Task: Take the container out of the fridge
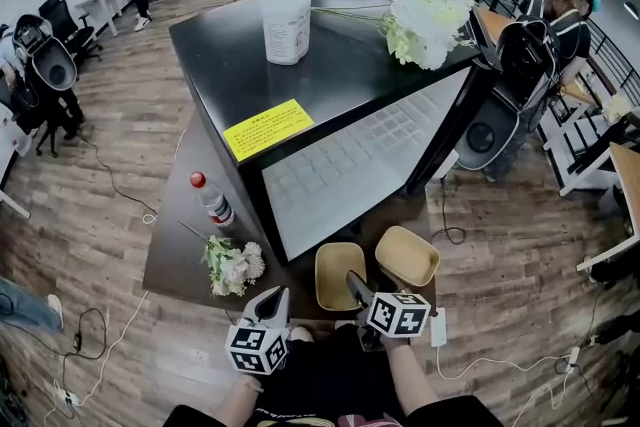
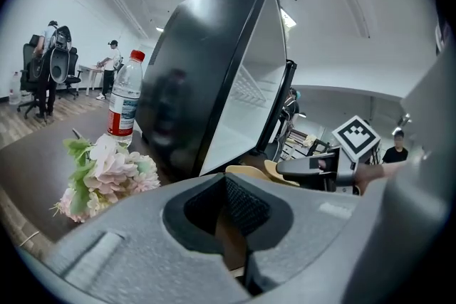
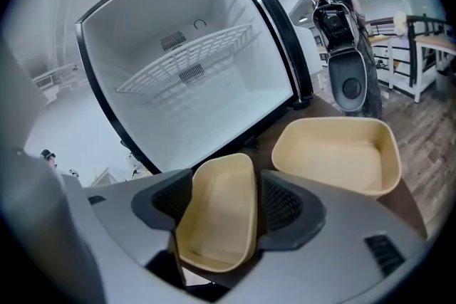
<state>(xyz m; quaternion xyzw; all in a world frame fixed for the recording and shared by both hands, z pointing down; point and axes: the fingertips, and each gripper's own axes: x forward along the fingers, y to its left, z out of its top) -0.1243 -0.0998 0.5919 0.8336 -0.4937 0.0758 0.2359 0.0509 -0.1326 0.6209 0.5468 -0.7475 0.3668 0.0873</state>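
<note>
Already out of the fridge (image 1: 340, 85), the tan container (image 3: 217, 217) sits on the brown table (image 1: 170, 245) at the lower middle of the head view, just in front of the open, white-lined cabinet, whose wire shelf is bare. My right gripper (image 1: 356, 287) hangs over its near end with jaws spread wide. In the right gripper view one pad shows on either side of the container, and neither, as far as I can judge, presses on it. The container lies straight ahead of and below those jaws, its long axis running away from me toward the fridge, in line with the way the gripper points. A second tan container (image 1: 406, 255) stands just beside it, to the right and a little higher in the frame, outside the jaws. My left gripper (image 1: 268, 303), lower left of centre near a bunch of pale flowers (image 1: 235, 267), has its jaws drawn together on nothing and is the farther of the two. With both containers on the table, I judge the taking-out done. What remains for the right hand is to draw back along that same axis without clipping the rim.
</note>
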